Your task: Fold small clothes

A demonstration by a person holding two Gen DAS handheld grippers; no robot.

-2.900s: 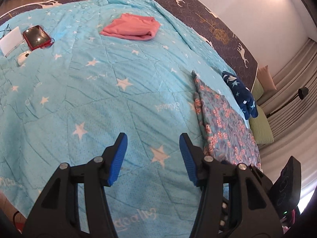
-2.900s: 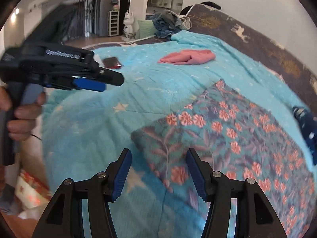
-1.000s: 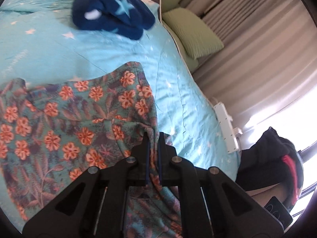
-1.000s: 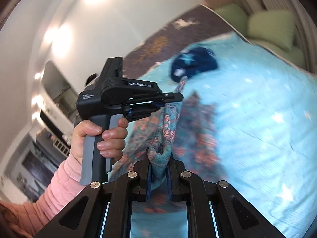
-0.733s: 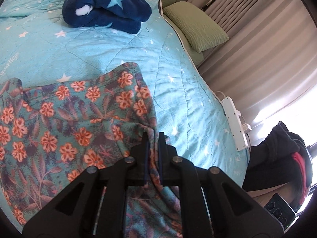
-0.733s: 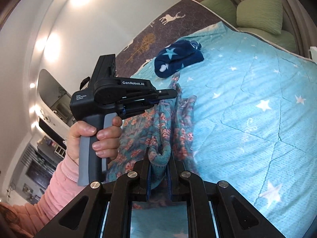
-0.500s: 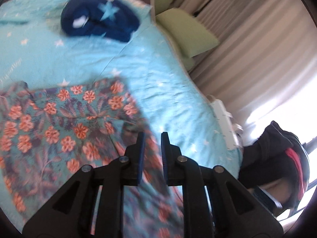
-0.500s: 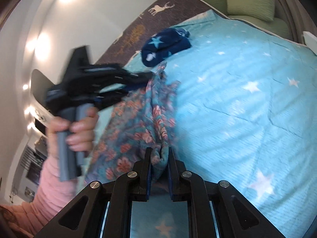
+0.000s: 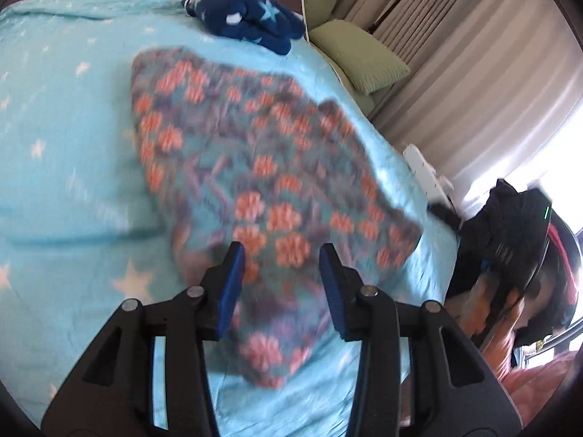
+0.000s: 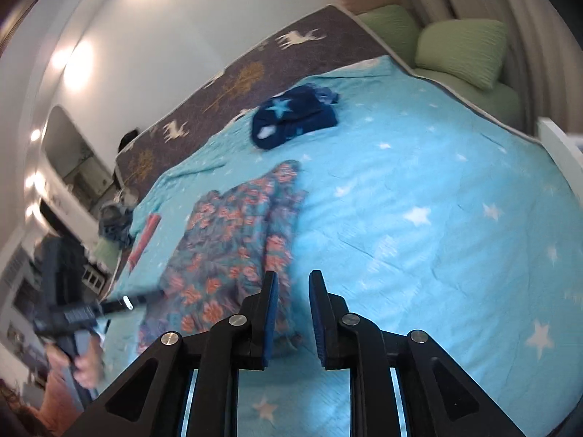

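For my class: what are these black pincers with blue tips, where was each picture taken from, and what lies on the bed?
No robot here: a person holds a two-finger gripper in each hand, with a wide-angle camera on each looking along its fingers. One picture is from the left gripper, the other from the right gripper. A floral garment lies folded on the star-patterned blue bedspread, with a navy star garment further back. Both grippers' jaws have just been opening. Nothing is pinched between them now, so the floral garment lies free.

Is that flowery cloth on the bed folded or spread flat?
Folded: the flowery cloth lies doubled on the blue quilt, one layer overlapping another.
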